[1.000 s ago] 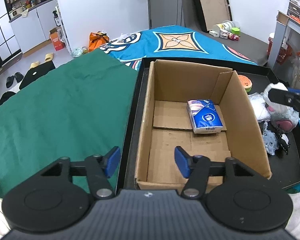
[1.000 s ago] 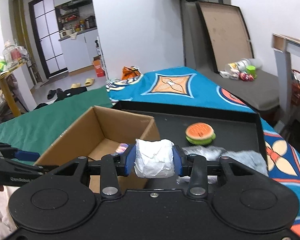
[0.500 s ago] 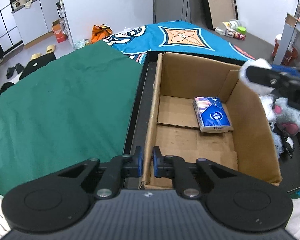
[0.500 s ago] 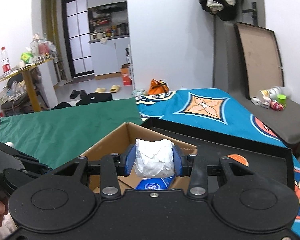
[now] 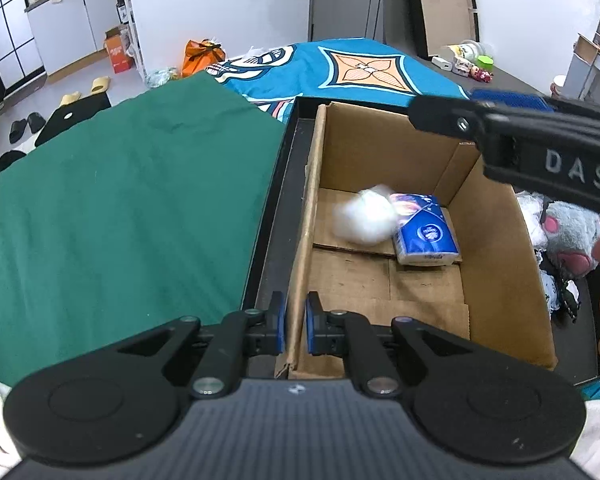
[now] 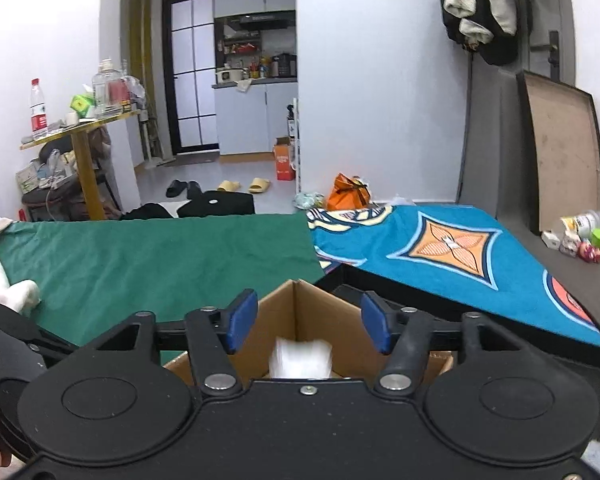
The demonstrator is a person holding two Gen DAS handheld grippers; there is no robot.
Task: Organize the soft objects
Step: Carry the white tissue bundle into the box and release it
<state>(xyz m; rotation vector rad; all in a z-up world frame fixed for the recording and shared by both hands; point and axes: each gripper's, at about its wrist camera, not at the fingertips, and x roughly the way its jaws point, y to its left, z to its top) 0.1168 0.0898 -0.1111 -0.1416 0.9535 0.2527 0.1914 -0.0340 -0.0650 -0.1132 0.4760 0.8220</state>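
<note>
Black tray (image 5: 278,184) sits on the bed beside a green cloth (image 5: 120,208); the box (image 5: 496,248) stands in the tray w/ its top open.

Left gripper (image 5: 296,322) is pinched shut on the box's near left wall, cardboard edge between the pads, so it's bracing the box. Right gripper (image 6: 303,322) hangs over the box; its jaws have just been opening and now stand spread w/ nothing between the pads.

White wad (image 5: 364,216) shows blurred inside the box, at or just above the floor, touching or v. close to the blue tissue pack (image 5: 426,234) already lying there. In the right wrist view the same wad (image 6: 300,356) is a smear below the open jaws.

Step in hand, as I read it: release/drop of the wad into the box. Looks done or nearly so.

Still outside, in the tray to the right of the box: grey plush (image 5: 572,228) plus other soft bits, partly hidden behind the right gripper.

Next move prob.: right gripper swings back to the tray, jaws kept wide, picks the plush by a bulky part. It's soft and will squash, so close well in. Left should hold the box wall so the box doesn't slide.
</note>
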